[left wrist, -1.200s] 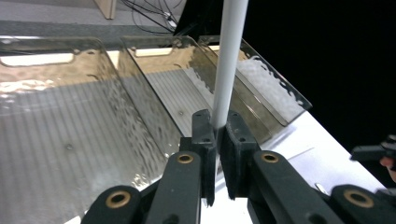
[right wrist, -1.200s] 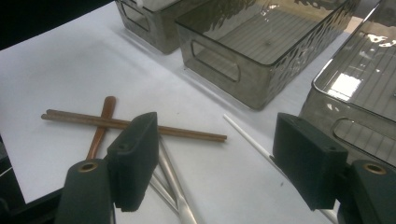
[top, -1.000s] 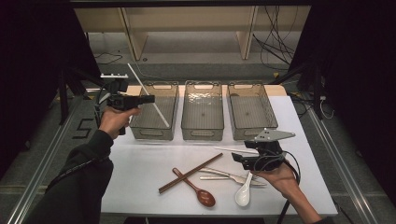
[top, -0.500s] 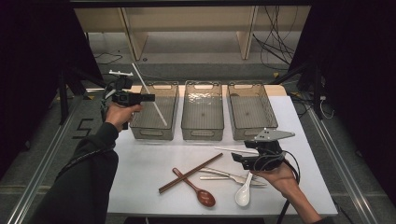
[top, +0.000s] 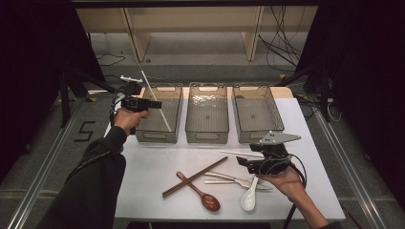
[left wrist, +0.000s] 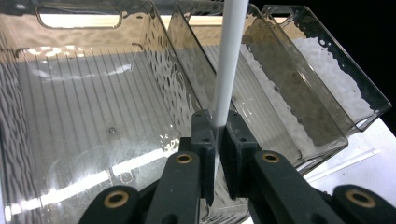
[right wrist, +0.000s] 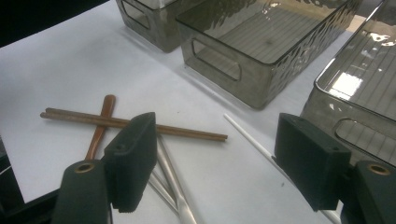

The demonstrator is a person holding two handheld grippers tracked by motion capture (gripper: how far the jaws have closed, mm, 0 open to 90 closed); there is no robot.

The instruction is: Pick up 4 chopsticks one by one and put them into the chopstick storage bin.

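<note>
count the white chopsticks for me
2. One white chopstick is pinched in the left gripper above the left bin; the other lies on the table by the right gripper.

Black long sleeve on left arm, black tools with brass-ringed screws, trailing black cables

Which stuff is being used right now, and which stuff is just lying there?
In use:
left gripper, shut on a white chopstick
left bin, under that chopstick
right gripper, open over the cutlery

Just lying there:
second white chopstick
brown chopsticks
brown spoon
white spoon
middle bin
right bin
</note>
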